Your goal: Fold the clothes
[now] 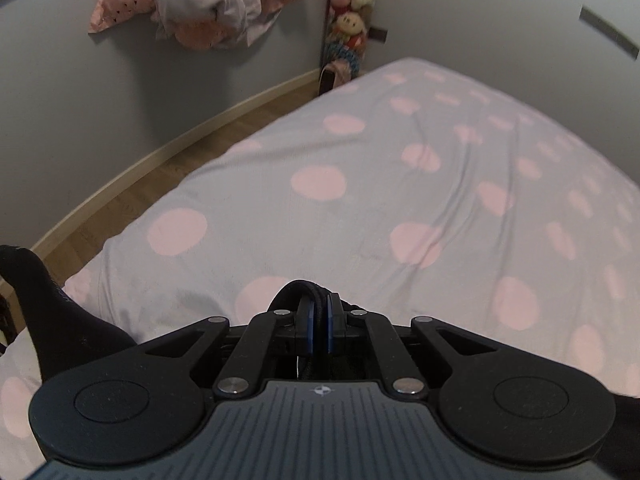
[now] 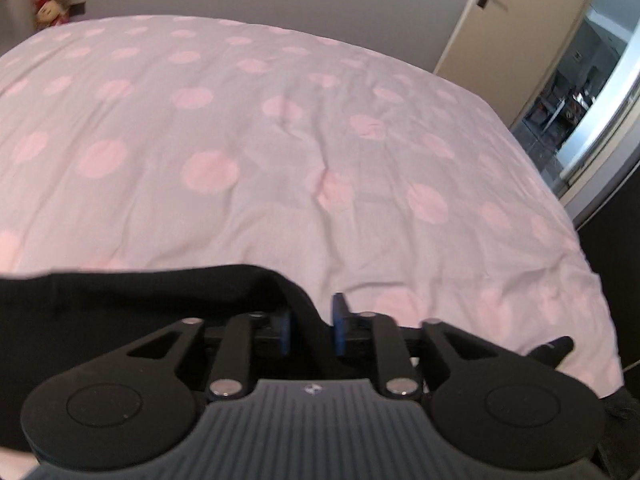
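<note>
A black garment lies at the near edge of the bed. In the left wrist view my left gripper (image 1: 319, 312) is shut on a bunched fold of the black garment (image 1: 304, 290); another part of it (image 1: 60, 320) sticks up at the lower left. In the right wrist view the black garment (image 2: 120, 304) stretches across the lower left and passes between the fingers. My right gripper (image 2: 312, 320) is shut on its edge, with the blue pads a little apart around the cloth.
The bed (image 2: 280, 120) is covered by a grey sheet with pink dots. In the left wrist view a wooden floor strip (image 1: 168, 160) and grey wall lie to the left, with bedding (image 1: 208, 0) and plush toys (image 1: 352, 8) beyond. An open door (image 2: 500, 20) is at right.
</note>
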Motion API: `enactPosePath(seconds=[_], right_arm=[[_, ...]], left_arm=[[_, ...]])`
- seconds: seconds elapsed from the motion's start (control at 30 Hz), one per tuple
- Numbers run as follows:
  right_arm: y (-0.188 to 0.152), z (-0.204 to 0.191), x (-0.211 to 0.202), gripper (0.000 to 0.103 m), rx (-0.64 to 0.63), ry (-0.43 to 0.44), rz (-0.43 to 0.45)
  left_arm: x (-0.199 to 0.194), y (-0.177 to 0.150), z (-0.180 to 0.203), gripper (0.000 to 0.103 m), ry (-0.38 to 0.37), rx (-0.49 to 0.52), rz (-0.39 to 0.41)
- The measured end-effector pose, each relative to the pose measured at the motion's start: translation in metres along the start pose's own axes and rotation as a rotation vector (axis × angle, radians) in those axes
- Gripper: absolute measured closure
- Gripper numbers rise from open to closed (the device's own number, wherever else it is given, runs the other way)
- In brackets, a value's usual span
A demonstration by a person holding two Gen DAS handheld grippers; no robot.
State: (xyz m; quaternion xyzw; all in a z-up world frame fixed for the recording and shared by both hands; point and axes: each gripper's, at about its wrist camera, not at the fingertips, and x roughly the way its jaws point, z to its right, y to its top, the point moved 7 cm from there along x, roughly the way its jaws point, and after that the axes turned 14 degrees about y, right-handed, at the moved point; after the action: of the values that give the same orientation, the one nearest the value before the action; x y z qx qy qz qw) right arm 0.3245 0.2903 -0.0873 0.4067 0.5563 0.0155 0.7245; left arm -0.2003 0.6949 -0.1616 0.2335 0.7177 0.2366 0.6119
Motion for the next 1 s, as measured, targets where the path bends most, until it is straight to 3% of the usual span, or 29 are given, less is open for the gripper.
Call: enactPosePath(seconds=[0.13,0.23,0.37,0.5,0.63,0.77,0.8,0.83,0.87,0.93,1.0], right_arm=[[-0.001,0.028,0.013,0.040,0.039,0.005,0.032],[0.000,0.058,0.005,0.022,0.164,-0.011,0.130],[-0.004,0.103,-0.002,0.022,0.402,0.021,0.203],[-0.026,0.111,0.013,0.024,0.426,0.058,0.173],[-0.047,0.104,0.042,0.037,0.429,0.137,0.146],[-0.046,0.102,0.071,0.041,0.449,0.160,0.145],[-0.044,0.101,0.076,0.050,0.452,0.160,0.146],[-0.043,0.100,0.077,0.072,0.447,0.155,0.145],[-0.042,0.098,0.079,0.083,0.443,0.149,0.144],[-0.040,0.095,0.079,0.093,0.425,0.135,0.146],[-0.037,0.093,0.063,0.096,0.386,0.096,0.170]], left_arm=[[0.012,-0.006,-0.009,0.095,0.009,-0.004,-0.022],[0.015,-0.009,-0.011,0.095,0.019,0.009,-0.027],[0.014,-0.009,-0.007,0.095,0.041,0.034,-0.023],[0.015,-0.010,-0.006,0.095,0.057,0.035,-0.029],[0.017,-0.012,-0.004,0.095,0.077,0.042,-0.031],[0.017,-0.013,0.000,0.094,0.101,0.052,-0.030],[0.017,-0.013,0.000,0.094,0.106,0.052,-0.030],[0.017,-0.013,0.001,0.094,0.109,0.049,-0.030],[0.016,-0.012,0.001,0.095,0.110,0.046,-0.028],[0.013,-0.012,0.000,0.095,0.108,0.038,-0.013],[0.006,-0.013,-0.001,0.095,0.102,0.029,0.009]])
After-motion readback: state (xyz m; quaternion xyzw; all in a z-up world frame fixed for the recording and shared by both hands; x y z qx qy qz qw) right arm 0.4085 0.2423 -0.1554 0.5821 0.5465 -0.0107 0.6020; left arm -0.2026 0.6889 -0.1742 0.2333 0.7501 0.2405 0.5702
